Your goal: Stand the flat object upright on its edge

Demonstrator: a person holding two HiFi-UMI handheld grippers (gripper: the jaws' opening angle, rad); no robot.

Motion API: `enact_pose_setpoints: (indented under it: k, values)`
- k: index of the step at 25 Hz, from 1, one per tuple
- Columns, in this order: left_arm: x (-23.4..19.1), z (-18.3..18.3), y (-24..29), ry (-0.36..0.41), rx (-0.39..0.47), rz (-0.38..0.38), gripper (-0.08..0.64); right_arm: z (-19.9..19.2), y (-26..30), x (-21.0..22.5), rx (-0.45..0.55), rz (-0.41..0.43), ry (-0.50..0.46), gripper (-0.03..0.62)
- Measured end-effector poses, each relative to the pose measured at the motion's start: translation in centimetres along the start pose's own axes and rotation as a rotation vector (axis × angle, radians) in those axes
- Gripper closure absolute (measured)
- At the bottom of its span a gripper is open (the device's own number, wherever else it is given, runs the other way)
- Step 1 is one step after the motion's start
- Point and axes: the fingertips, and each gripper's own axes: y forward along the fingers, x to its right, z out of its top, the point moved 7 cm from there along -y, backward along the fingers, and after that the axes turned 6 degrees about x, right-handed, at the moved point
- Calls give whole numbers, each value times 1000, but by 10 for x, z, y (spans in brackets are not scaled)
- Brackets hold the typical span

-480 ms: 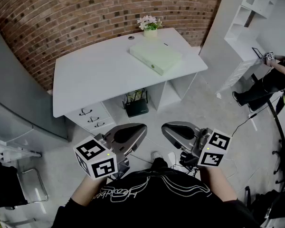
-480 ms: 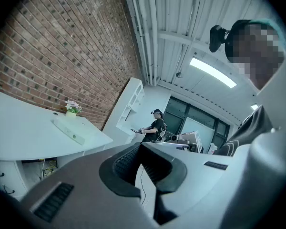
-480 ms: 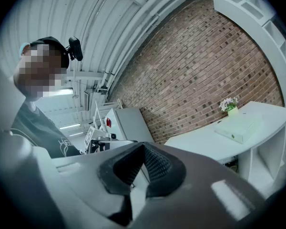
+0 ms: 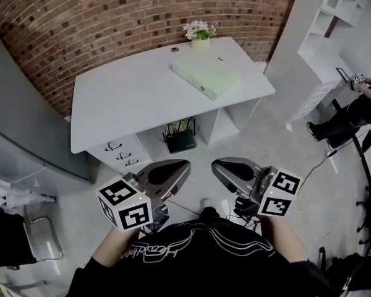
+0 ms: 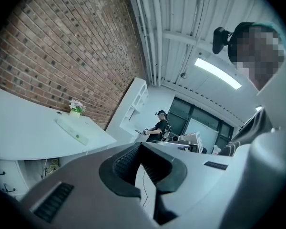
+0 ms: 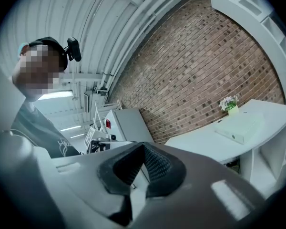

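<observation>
A pale green flat binder (image 4: 208,75) lies flat on the white desk (image 4: 123,98), toward its right rear; it shows too in the left gripper view (image 5: 72,130) and in the right gripper view (image 6: 240,126). Both grippers hang low in front of the person's body, well short of the desk. The left gripper (image 4: 185,164) is shut and holds nothing; its tips meet in its own view (image 5: 140,145). The right gripper (image 4: 214,164) is likewise shut and empty, tips together (image 6: 144,146).
A small potted flower (image 4: 198,32) and a little round dark object (image 4: 174,49) stand at the desk's back edge. Drawers (image 4: 119,154) and a black basket (image 4: 180,140) sit under the desk. A white shelf unit (image 4: 340,5) stands at right, where another person (image 4: 352,113) sits. Brick wall behind.
The desk and binder sit slightly lower and further right in the head view, so the head camera has shifted a little. Both grippers stay shut in the same place.
</observation>
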Motion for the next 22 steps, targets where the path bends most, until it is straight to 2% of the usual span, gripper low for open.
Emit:
enact_pose_setpoints:
  k: [3, 22]
  values:
    - [-7, 1, 15, -10, -8, 6, 558, 4, -1, 12, 19, 34, 29, 588]
    - [-48, 10, 176, -64, -52, 22, 558, 68, -48, 160, 14, -8, 65, 588]
